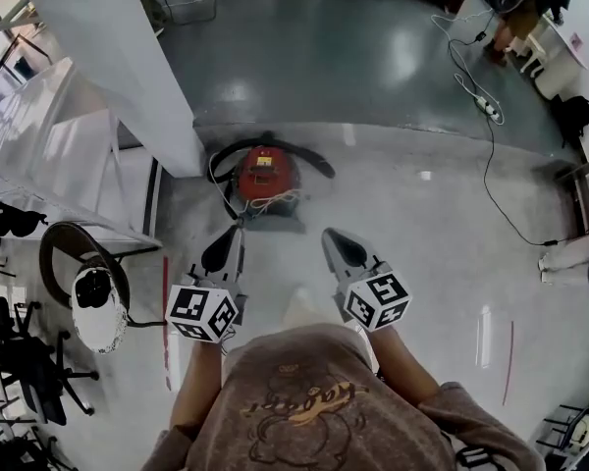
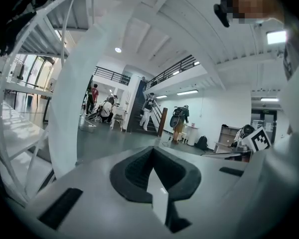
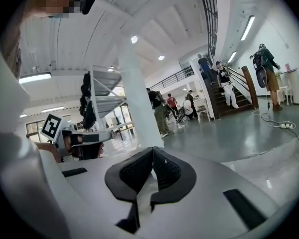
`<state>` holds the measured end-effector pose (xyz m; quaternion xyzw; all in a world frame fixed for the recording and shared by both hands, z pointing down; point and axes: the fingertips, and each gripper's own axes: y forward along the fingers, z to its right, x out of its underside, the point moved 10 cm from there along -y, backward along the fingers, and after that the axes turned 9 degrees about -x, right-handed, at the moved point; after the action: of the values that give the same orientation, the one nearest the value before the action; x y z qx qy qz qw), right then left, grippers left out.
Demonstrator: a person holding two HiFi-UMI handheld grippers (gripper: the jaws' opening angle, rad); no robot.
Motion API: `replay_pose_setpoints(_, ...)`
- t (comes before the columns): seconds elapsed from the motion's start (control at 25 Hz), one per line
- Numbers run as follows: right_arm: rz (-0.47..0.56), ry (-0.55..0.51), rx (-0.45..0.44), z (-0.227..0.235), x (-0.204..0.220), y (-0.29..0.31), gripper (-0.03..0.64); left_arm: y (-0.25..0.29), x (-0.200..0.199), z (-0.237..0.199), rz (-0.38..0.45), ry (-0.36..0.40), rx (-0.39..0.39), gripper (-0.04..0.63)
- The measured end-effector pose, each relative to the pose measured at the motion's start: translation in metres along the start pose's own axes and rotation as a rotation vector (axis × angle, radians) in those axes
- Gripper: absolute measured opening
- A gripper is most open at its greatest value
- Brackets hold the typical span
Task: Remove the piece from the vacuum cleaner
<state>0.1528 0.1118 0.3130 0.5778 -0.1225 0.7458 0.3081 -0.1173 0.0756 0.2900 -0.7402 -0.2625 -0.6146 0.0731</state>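
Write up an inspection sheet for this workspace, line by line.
Surface: glossy grey floor, no table.
Job's things: red vacuum cleaner on the floor ahead of both grippers, black hose curled round it.
Clutter: black office chair at far left.
Grippers: left gripper and right gripper, jaws shut, empty, short of the vacuum cleaner.
Cables: white cord on the vacuum cleaner; power strip with leads, upper right.
Surroundings: white pillar; people near a staircase.
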Motion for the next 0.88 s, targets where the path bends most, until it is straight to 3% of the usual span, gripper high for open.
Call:
replay_pose_setpoints(0.36,0.01,-0.011,-0.052,0.028,-0.021,0.04,0.0,0.041,-0.019,-0.01,0.02,0.014,-0.032,0.003)
replay_pose_setpoints(0.52,0.041,-0.04,-0.011,0.027,-0.028,0.044,0.0,0.047,-0.025,-0.018,0.042,0.048,-0.021,0.002)
replay_pose_setpoints(0.88,0.066,-0.037,0.07,0.018,-0.03,0.043,0.0,0.056,-0.03,-0.033,0.039,0.03,0.02,0.003)
